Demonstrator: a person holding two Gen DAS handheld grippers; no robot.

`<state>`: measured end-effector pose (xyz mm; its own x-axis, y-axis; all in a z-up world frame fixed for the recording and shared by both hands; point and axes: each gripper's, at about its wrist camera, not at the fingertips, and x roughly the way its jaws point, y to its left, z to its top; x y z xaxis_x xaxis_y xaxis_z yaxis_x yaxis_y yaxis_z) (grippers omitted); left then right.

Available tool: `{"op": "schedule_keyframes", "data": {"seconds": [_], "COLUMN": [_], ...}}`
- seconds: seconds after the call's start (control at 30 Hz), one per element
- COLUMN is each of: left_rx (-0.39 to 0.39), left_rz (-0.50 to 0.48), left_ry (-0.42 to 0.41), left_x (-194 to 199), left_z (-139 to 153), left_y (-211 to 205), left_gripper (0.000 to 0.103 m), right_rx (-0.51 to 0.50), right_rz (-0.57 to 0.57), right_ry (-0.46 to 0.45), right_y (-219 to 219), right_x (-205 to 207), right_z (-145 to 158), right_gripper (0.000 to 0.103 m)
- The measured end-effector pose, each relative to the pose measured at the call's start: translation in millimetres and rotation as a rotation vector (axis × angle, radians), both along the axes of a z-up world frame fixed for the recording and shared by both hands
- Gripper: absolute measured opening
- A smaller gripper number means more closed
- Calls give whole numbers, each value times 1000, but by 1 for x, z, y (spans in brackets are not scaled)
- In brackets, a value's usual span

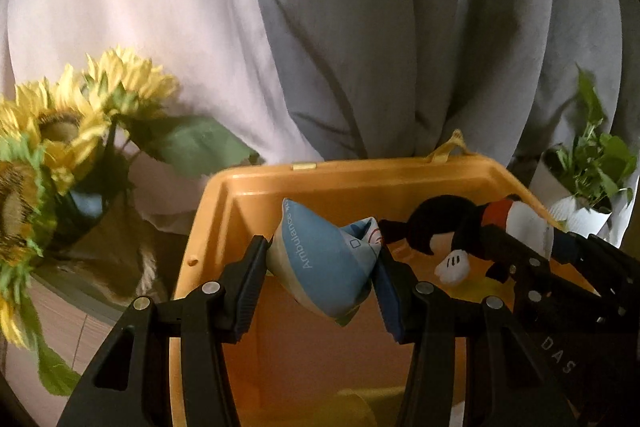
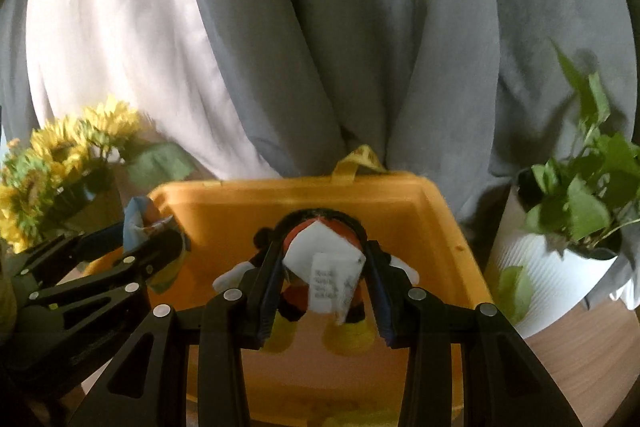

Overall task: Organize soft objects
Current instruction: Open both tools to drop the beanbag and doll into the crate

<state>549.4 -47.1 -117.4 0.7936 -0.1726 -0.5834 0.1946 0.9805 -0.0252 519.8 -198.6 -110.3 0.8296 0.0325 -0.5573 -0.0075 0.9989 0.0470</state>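
My left gripper (image 1: pixel 320 259) is shut on a light blue bean bag (image 1: pixel 320 259) printed "Ambulance" and holds it above the open orange bin (image 1: pixel 248 187). My right gripper (image 2: pixel 322 267) is shut on a Mickey Mouse plush (image 2: pixel 320 259), black with red shorts, a white tag and yellow shoes, also above the orange bin (image 2: pixel 224 203). In the left wrist view the plush (image 1: pixel 444 227) and the right gripper (image 1: pixel 560 255) show at the right. In the right wrist view the left gripper (image 2: pixel 156 231) with the bean bag (image 2: pixel 138 223) shows at the left.
A bunch of sunflowers (image 1: pixel 60 131) stands left of the bin. A leafy plant in a white pot (image 2: pixel 560 267) stands to its right on a wooden surface (image 2: pixel 592 351). Grey and white curtains (image 2: pixel 320 47) hang behind. Something yellow lies at the bin's bottom (image 2: pixel 352 419).
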Motion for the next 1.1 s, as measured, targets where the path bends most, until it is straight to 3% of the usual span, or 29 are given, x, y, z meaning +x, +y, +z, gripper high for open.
{"op": "schedule_keyframes", "data": {"seconds": [0.2,0.43,0.7,1.1], "left_rx": [0,-4,-10,-26], "left_rz": [-5,5,14,37], "left_ry": [41,37,15,-46], "left_x": [9,6,-12,-73], "left_z": [-12,-7,9,49], "left_y": [0,1,3,11], "left_gripper": [52,64,64,64], "right_rx": [16,25,25,22], "right_rz": [-9,-53,-76,-82], "right_ry": [60,66,42,-23], "right_y": [-3,-11,-14,-11], "right_x": [12,12,-2,-52], "right_z": [-16,-16,1,39], "right_gripper": [43,57,59,59]}}
